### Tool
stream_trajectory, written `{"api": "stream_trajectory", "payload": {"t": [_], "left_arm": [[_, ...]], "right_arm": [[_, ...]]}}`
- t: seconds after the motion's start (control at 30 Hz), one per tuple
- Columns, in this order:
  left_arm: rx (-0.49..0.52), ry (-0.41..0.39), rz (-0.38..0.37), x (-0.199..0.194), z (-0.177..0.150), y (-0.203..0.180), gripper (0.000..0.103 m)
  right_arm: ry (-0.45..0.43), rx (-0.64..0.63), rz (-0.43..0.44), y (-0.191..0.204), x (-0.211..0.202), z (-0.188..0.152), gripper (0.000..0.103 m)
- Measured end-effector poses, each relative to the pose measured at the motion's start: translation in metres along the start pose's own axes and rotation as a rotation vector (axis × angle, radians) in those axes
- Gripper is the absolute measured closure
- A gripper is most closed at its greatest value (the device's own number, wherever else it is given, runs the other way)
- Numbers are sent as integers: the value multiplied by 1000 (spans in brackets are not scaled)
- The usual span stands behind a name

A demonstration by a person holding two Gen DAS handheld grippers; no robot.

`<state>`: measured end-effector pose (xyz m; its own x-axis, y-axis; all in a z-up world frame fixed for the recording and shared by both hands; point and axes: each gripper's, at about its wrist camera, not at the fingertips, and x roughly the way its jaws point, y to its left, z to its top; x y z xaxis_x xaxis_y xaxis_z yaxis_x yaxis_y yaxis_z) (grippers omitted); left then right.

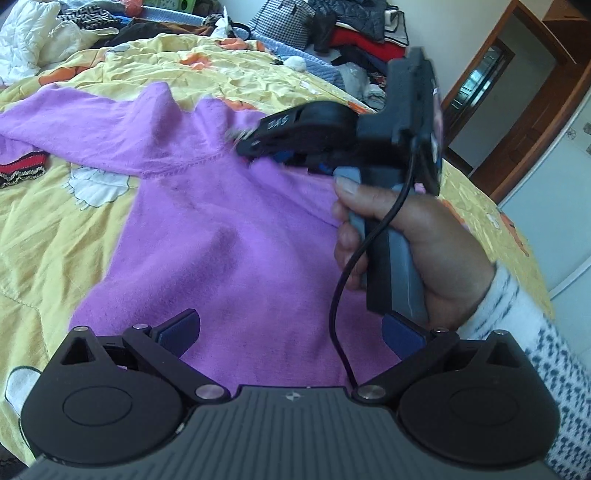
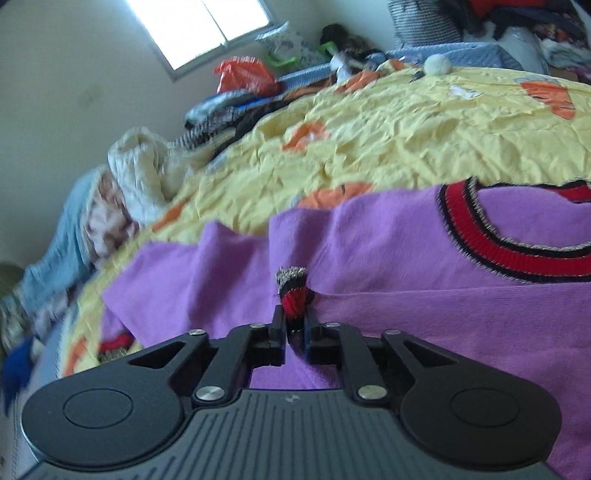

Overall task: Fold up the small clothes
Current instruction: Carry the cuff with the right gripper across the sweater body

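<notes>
A small purple sweater [image 1: 229,229] lies spread on the yellow bedspread [image 1: 48,229], one sleeve stretched to the far left with a red and black cuff [image 1: 22,170]. My left gripper [image 1: 291,332] is open and empty, hovering over the sweater's body. My right gripper [image 1: 243,138] shows in the left wrist view, held by a hand above the sweater. In the right wrist view my right gripper [image 2: 293,325] is shut on the other sleeve's red and black cuff [image 2: 293,295], over the purple sweater [image 2: 406,325]. The red striped collar [image 2: 498,251] lies to the right.
Piles of clothes and bags [image 1: 332,33] line the far side of the bed. A white quilt [image 1: 26,40] sits at the far left. A wooden door [image 1: 517,122] stands to the right. A window [image 2: 199,26] and more laundry [image 2: 136,166] show in the right wrist view.
</notes>
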<state>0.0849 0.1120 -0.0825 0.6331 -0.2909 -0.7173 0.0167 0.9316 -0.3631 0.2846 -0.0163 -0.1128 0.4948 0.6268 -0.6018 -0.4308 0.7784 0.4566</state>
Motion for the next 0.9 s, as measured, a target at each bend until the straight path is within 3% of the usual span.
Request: {"api": "stream_trajectory", "payload": {"t": [0.07, 0.1, 0.17, 0.23, 0.3, 0.4, 0.5, 0.6, 0.63, 0.67, 0.73, 0.9], "left_arm": [[-8, -24, 5, -3, 6, 1, 0], [-10, -40, 2, -5, 11, 2, 0], [-3, -57, -23, -4, 21, 2, 0], [-1, -88, -18, -2, 33, 0, 0], [12, -114, -21, 3, 48, -4, 0], [19, -175, -109, 24, 76, -6, 0], [4, -186, -161, 65, 102, -8, 0], [-72, -86, -222, 115, 122, 1, 0], [-101, -57, -218, 128, 123, 7, 0], [-118, -27, -197, 140, 125, 13, 1], [-124, -62, -224, 136, 122, 23, 0], [-153, -81, -206, 118, 113, 37, 0]], "right_arm": [[17, 18, 36, -4, -2, -3, 14], [-27, 17, 57, -6, -15, -4, 8], [-121, -9, 35, -11, -49, -6, 7], [-144, -51, -54, -25, -80, -11, 7], [-185, -64, -183, -55, -110, -24, 7], [-179, 14, -390, -114, -148, -43, 7], [-164, 135, -415, -166, -175, -60, 7], [-179, 166, -343, -190, -188, -70, 7], [-179, 166, -383, -190, -191, -71, 7], [-186, 175, -476, -191, -193, -69, 7], [-220, 222, -571, -199, -201, -69, 6], [-201, 114, -533, -168, -189, -64, 6]]}}
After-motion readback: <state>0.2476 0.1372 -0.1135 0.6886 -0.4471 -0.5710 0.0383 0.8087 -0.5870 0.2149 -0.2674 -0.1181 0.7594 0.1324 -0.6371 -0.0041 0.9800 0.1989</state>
